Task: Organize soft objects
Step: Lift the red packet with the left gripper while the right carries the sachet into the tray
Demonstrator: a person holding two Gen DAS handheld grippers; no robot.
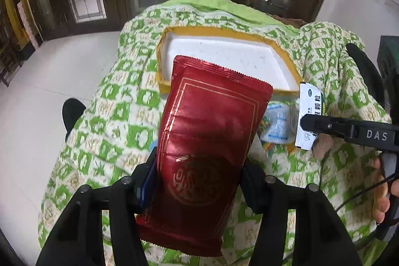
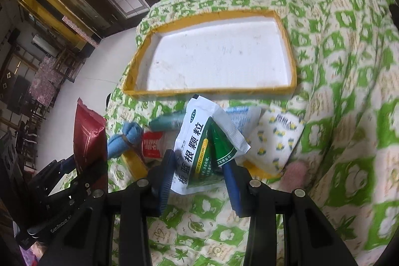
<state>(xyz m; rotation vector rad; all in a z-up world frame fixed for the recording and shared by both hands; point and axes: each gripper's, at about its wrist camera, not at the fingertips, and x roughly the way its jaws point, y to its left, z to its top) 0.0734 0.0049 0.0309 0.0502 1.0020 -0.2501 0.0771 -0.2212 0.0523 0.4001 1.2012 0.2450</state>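
Note:
A dark red foil pouch (image 1: pixel 207 121) stands upright between the fingers of my left gripper (image 1: pixel 200 166), which is shut on its lower half. It hangs above the quilt, in front of an empty white tray with a yellow rim (image 1: pixel 286 59). My right gripper (image 2: pixel 199 166) is shut on a white and green medicine sachet (image 2: pixel 199 136), creased and lifted clear of the pile below. In the left wrist view the same sachet (image 1: pixel 309 101) shows at the right. The red pouch (image 2: pixel 89 138) shows at the left of the right wrist view. The tray rim (image 2: pixel 212 91) lies just beyond both.
A green and cream quilt (image 2: pixel 336 66) covers the surface. Under the sachet lie a blue cloth roll (image 2: pixel 124 138), a red and white packet (image 2: pixel 153 146), a teal tube (image 2: pixel 167 124) and a yellow-flowered pack (image 2: pixel 274 138), on a second yellow-rimmed tray (image 2: pixel 134 163). White floor lies left.

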